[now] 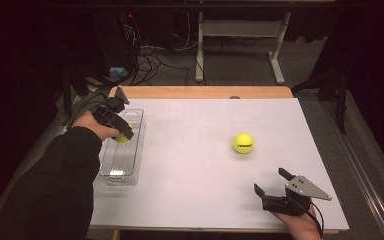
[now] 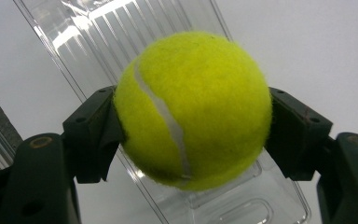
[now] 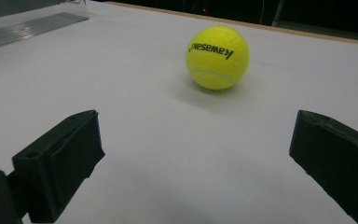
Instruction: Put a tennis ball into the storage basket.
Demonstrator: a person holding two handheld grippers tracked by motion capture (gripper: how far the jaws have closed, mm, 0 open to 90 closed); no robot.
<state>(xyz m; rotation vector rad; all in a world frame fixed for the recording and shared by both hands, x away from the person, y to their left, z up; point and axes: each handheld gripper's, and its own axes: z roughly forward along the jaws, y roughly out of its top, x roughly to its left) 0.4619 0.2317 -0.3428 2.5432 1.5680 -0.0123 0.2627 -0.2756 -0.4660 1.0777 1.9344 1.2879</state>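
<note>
Tennis ball (image 2: 193,109) clamped above clear tray (image 1: 130,150); second ball (image 1: 243,143) well apart.

Left tongs (image 1: 121,131) are clamped tight, right tongs (image 1: 274,181) gape wide, resting low.

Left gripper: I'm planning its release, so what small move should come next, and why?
Probably lower it a little, then open. The left gripper is shut on a tennis ball above the clear tray, not yet resting in it.

Held ball (image 1: 123,136): in the high view, mostly hidden behind the left claw (image 1: 122,131).
Tray (image 2: 242,200): cut by the left gripper view's edges.
Right hand (image 1: 302,227): cut by the bottom edge.
</note>
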